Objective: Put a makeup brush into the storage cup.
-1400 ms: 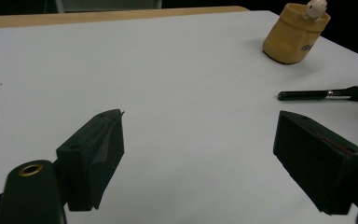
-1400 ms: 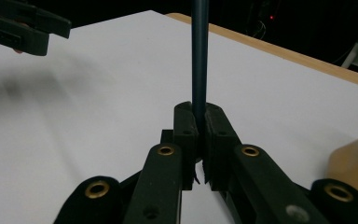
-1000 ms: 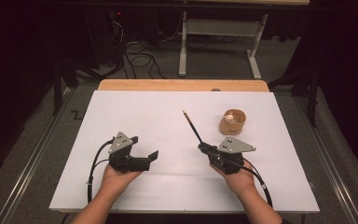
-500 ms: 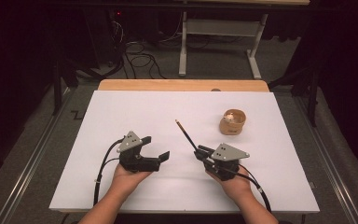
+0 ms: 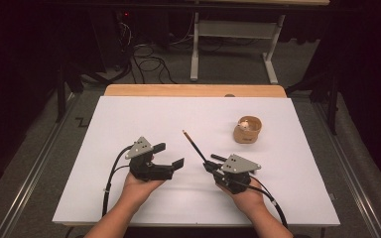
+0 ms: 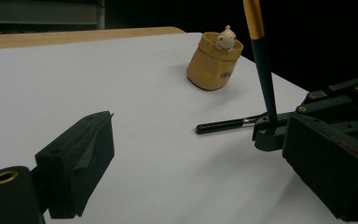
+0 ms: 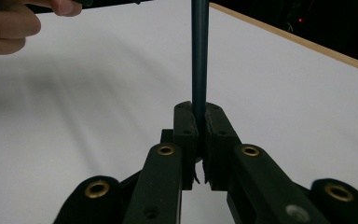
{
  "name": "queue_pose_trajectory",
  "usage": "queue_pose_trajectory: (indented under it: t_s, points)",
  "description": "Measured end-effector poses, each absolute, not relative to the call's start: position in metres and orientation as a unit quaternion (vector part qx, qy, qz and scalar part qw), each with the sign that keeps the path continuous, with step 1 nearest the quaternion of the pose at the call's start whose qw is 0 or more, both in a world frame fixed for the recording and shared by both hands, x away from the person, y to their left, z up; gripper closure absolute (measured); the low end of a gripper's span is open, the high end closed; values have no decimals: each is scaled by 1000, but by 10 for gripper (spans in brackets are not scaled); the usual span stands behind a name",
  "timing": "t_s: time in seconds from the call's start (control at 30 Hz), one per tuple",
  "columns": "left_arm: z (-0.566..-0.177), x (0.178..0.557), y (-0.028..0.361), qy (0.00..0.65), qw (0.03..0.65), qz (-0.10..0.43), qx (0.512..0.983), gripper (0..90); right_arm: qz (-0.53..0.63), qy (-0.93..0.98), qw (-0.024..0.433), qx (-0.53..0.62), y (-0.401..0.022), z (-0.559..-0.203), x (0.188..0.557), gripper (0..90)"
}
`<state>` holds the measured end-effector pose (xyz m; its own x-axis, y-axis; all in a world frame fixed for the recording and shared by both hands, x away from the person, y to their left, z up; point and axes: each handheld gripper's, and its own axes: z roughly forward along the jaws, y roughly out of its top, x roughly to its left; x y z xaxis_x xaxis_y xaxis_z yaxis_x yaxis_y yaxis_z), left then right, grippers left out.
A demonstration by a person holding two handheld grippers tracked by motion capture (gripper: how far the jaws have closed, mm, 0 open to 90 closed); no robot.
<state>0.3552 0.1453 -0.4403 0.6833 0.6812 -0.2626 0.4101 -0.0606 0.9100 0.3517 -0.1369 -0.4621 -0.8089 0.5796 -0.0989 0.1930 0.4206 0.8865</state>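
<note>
My right gripper (image 5: 210, 166) is shut on the lower end of a slim dark pen (image 5: 194, 145) with an orange tip. The pen slants up and away to the left. In the right gripper view the pads (image 7: 186, 126) press on the shaft (image 7: 199, 56). A short black cap with a silver band (image 5: 219, 157) lies on the white board just beyond that gripper. My left gripper (image 5: 169, 154) stands open a hand's width to the left and points right at the pen (image 6: 264, 70). Its jaws have just been closing a little, with nothing between them.
A tan cup with a small white figure on its rim (image 5: 248, 130) stands at the back right of the white board (image 5: 129, 114). A wooden table edge (image 5: 193, 90) runs behind the board. A person's hand (image 7: 9, 23) is at the upper left of the right gripper view.
The left gripper has shifted slightly right and turned toward the pen. The right gripper has drawn a little left and nearer the person, carrying the pen's tip leftward.
</note>
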Motion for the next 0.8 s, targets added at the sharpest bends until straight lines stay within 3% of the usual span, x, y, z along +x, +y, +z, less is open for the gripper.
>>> queue_pose_trajectory:
  t_s: [0.43,0.8]
  points:
    - [-442,356,129,370,600,94,703,106,485,817,199,239,-138,-463,352,867]
    - [-443,356,132,371,617,78,689,184,487,818,191,237,-134,-465,350,867]
